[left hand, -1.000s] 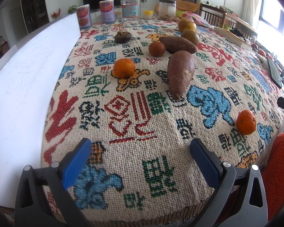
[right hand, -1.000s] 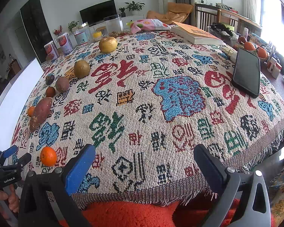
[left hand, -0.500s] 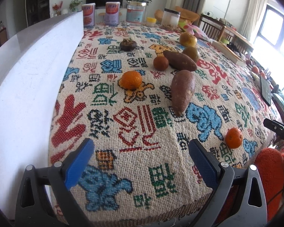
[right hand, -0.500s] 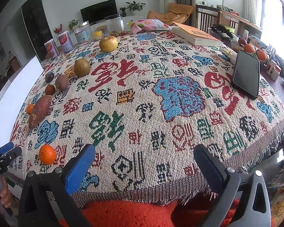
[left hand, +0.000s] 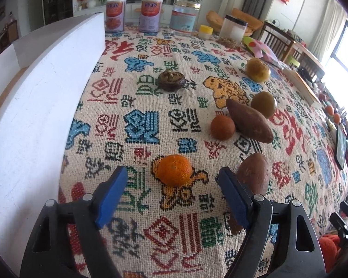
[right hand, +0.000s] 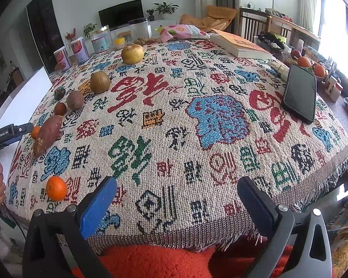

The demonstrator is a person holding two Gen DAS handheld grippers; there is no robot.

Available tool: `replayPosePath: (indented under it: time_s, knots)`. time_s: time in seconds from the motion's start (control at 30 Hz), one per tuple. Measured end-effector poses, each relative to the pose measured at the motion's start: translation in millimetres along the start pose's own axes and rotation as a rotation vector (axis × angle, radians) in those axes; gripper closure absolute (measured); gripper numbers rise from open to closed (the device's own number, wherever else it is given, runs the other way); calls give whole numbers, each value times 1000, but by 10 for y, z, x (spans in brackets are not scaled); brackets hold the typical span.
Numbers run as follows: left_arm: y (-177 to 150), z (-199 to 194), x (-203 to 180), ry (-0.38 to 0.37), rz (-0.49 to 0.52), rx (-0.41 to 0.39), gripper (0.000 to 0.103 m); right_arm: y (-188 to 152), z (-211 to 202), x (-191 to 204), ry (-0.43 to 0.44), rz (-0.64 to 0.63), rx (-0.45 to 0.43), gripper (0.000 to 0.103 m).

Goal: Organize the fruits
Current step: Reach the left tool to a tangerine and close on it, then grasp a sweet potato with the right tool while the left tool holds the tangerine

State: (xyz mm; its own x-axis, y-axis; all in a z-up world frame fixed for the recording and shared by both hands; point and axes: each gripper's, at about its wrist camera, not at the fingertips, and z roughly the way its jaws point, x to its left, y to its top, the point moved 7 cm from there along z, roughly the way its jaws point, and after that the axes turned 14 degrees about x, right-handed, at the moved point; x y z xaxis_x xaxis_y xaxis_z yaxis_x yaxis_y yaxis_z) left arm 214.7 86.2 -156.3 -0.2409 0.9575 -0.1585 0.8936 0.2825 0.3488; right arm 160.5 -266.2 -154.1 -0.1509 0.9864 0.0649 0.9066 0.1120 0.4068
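My left gripper point(left hand: 172, 173) hovers low over the patterned tablecloth point(left hand: 146, 120). Its jaws are closing, and a bright orange point(left hand: 172, 170) sits between the blue fingertips, with a gap on each side. A sweet potato point(left hand: 252, 173) lies just outside the right finger. Beyond lie a dark tangerine point(left hand: 221, 127), a second sweet potato point(left hand: 248, 120), a greenish round fruit point(left hand: 263, 104), a yellow fruit point(left hand: 257, 69) and a dark wrinkled fruit point(left hand: 171, 81). My right gripper point(right hand: 176, 192) stands open and empty over the table's near edge, with another orange point(right hand: 56, 188) to its left.
A white board point(left hand: 34, 115) stands along the cloth's left edge. Cans point(left hand: 114, 15) and jars point(left hand: 184, 17) line the far edge. A phone point(right hand: 300, 93) and a book point(right hand: 239, 46) lie on the right side. Red-orange fabric point(right hand: 155, 261) is below the near edge.
The left gripper has moved forward across the cloth to the orange, which now sits between its fingertips, and its jaws have narrowed. The right gripper has stayed still.
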Motion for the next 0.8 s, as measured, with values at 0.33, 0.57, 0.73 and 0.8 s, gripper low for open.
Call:
replayPosePath:
  time_s: [0.33, 0.57, 0.73, 0.8]
  knots:
    - [-31, 143, -70, 62, 89, 3, 72, 0, 6, 4, 11, 0, 3, 0]
    - [-241, -312, -32, -87, 8, -17, 73, 17, -60, -2, -28, 10, -21, 0]
    - [-499, -863, -69, -128, 38, -83, 73, 241, -307, 708, 180, -31, 17, 3]
    - [-579, -996, -34, -141, 34, -87, 73, 376, -253, 1185, 349, -54, 90, 8]
